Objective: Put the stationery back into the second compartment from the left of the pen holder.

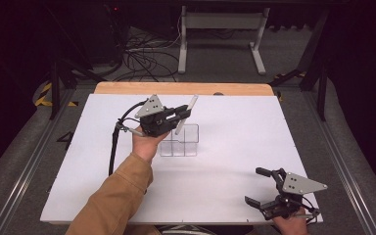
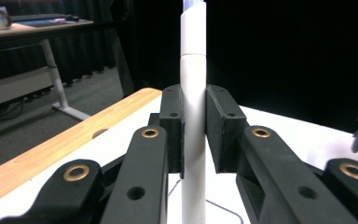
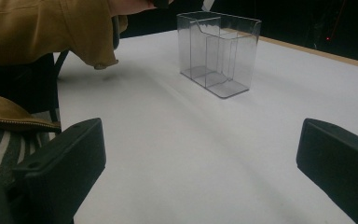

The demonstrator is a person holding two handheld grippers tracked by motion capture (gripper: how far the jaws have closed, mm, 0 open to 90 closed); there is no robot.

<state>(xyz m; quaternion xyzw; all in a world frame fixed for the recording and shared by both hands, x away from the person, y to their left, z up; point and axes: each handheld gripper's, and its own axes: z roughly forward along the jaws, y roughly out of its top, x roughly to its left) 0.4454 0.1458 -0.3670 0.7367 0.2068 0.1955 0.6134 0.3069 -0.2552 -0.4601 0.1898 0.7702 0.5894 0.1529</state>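
My left gripper (image 1: 182, 113) hovers over the clear plastic organizer (image 1: 181, 141) at the middle of the table, shut on a white marker (image 1: 186, 114). In the left gripper view the white marker (image 2: 193, 107) stands upright between the two black pads (image 2: 172, 130), its top running out of the frame. My right gripper (image 1: 260, 188) rests near the table's front right corner, jaws wide apart with nothing between them. In the right gripper view the organizer (image 3: 219, 51) shows several open compartments, with a tan sleeve (image 3: 46, 30) to its left.
The white tabletop (image 1: 235, 127) has a wooden strip (image 1: 181, 88) along its far edge. Behind it stand a white desk frame (image 1: 220, 34) and loose cables on the floor. A black cable (image 1: 113, 147) trails from the left gripper.
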